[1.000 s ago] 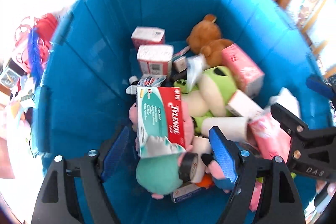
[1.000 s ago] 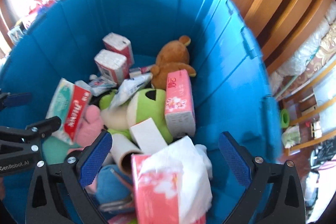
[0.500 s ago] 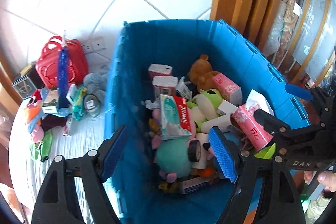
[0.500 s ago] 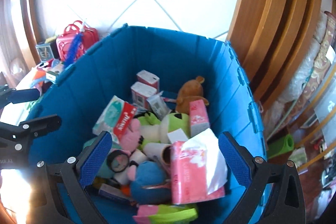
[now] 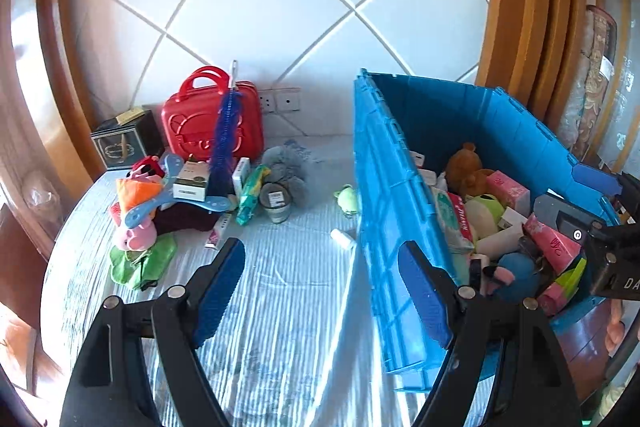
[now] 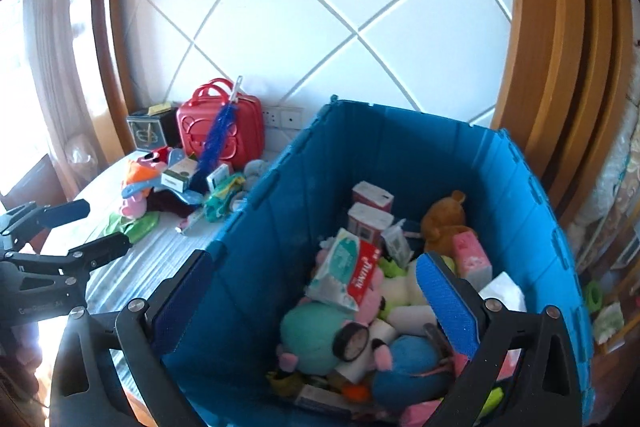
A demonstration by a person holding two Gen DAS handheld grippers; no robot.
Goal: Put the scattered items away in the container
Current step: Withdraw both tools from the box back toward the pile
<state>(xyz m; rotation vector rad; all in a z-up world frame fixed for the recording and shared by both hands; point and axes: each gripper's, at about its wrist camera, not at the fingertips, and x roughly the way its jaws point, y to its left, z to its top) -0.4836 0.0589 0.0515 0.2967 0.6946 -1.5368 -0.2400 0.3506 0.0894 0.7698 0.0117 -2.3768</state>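
A blue plastic crate (image 5: 384, 195) (image 6: 256, 227) stands on the striped cloth and holds plush toys, tissue packs and a Tylenol pack (image 6: 352, 273). My left gripper (image 5: 320, 283) is open and empty, above the cloth just left of the crate's wall. My right gripper (image 6: 316, 291) is open and empty above the crate's left part. A pile of scattered items lies at the back left: a red case (image 5: 212, 123), a blue brush (image 5: 226, 131), a blue hanger (image 5: 176, 195), a glass jar (image 5: 275, 203), a small green toy (image 5: 347, 197) and a white tube (image 5: 342, 238).
A white tiled wall with sockets (image 5: 280, 101) stands behind the table. Wooden frames (image 5: 516, 7) rise at the right and left. A dark box (image 5: 124, 145) sits beside the red case. Striped cloth (image 5: 280, 307) lies under my left gripper.
Both grippers have risen out of the crate and pulled back. My left gripper has swung left, over the cloth. The Tylenol pack lies in the crate.
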